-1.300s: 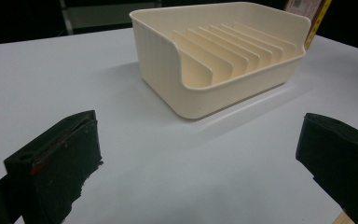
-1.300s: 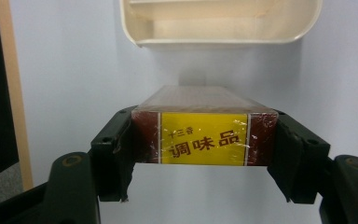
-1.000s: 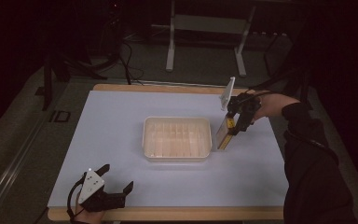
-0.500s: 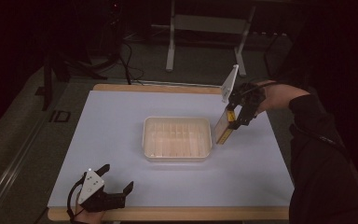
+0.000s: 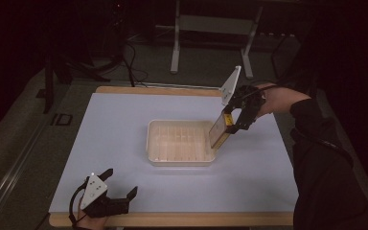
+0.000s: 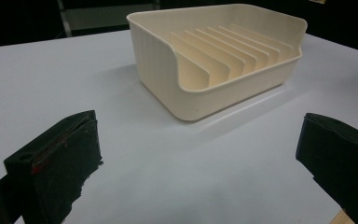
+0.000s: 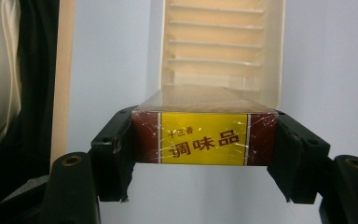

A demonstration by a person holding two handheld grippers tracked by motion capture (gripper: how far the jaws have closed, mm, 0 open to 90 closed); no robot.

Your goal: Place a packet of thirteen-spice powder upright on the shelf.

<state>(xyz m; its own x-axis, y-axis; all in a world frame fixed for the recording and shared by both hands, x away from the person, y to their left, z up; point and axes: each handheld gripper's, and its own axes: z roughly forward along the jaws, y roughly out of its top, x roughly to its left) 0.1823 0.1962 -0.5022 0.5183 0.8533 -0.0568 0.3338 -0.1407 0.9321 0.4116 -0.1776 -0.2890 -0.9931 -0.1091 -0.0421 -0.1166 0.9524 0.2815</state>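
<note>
Here, seasoning box (image 7: pixel 205 135) clamped between right gripper (image 7: pixel 205 149) fingers (image 7: pixel 114 154), above slotted tray (image 5: pixel 182 143); left gripper (image 6: pixel 200 158) fingers apart

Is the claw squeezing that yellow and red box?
Touching. In the right gripper view, the right gripper has both black jaws pressed flat against the two ends of the box.

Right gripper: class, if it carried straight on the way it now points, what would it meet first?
Probably the cream rack: the right gripper, shut on the box, points at its ribbed inside, though depth is hard to judge.
</note>
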